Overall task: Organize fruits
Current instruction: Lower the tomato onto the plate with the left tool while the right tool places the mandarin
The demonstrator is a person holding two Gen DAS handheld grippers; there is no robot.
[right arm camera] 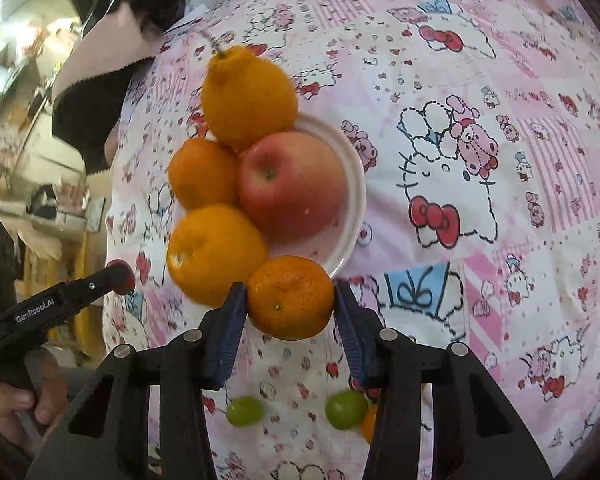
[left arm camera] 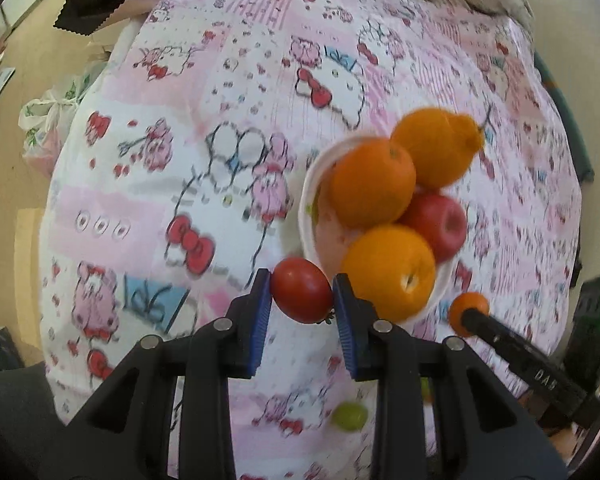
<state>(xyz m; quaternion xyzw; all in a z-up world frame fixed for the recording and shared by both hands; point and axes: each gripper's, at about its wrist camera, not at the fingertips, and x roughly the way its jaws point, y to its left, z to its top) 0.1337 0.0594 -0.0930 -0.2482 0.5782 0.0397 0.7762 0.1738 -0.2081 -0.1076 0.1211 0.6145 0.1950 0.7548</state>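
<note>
A white plate (right arm camera: 352, 184) sits on a tabletop covered in a pink and white cartoon-cat cloth (right arm camera: 480, 92), and it is heaped with fruit. A large red apple (right arm camera: 292, 184) lies in its middle. Touching the apple are three orange citrus fruits: a knobbly, pear-shaped one (right arm camera: 248, 96) on the plate's far rim, a round orange (right arm camera: 202, 172) beside it, and another orange (right arm camera: 214, 254) overhanging the near rim.

Just at the plate's near edge, the right gripper (right arm camera: 290, 300) has its blue fingers (right arm camera: 230, 328) pressed against both sides of a small mandarin (right arm camera: 290, 298), gripping it. The left gripper (left arm camera: 301, 297), also close to the plate's near rim, has its fingers (left arm camera: 260, 316) clamped on a shiny red tomato (left arm camera: 301, 296).

The right wrist view alone shows two green grapes (right arm camera: 245, 411) lying on the cloth nearer than the plate, and a person's hand (right arm camera: 24, 404) wrapped around the left gripper's handle. The left wrist view shows only one grape, blurred, plus a plastic bag (left arm camera: 50, 120) on the floor beyond the cloth's edge.
</note>
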